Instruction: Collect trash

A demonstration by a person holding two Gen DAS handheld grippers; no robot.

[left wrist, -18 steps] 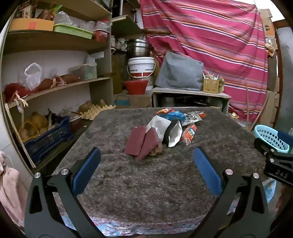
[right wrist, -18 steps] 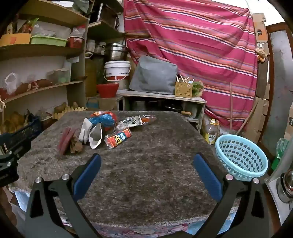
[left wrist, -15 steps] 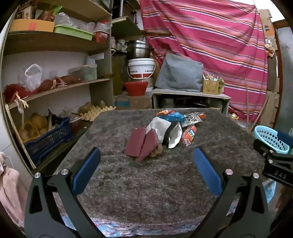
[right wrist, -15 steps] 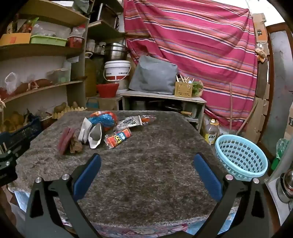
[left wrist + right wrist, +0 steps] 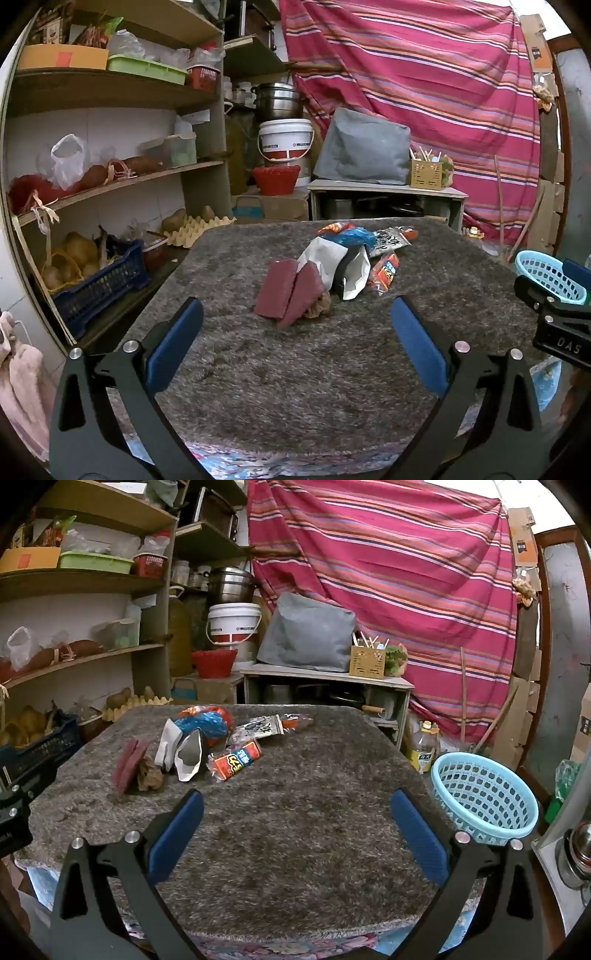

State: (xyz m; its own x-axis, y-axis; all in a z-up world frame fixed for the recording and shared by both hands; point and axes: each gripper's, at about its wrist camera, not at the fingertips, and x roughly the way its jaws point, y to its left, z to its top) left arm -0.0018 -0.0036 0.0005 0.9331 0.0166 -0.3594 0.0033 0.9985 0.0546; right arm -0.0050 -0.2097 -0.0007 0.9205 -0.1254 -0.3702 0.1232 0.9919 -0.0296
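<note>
Left wrist: trash pile (image 5: 332,273) lies beyond wide-spread left tongs (image 5: 295,317).

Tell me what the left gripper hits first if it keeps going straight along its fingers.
Likely the grey rug just short of the maroon pads; the open left gripper points slightly downward. Depth is uncertain.

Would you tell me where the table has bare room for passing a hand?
Bare grey mat spans from the trash pile to the near edge, and rightward toward the blue basket. The far-left part is crowded with wrappers.
</note>
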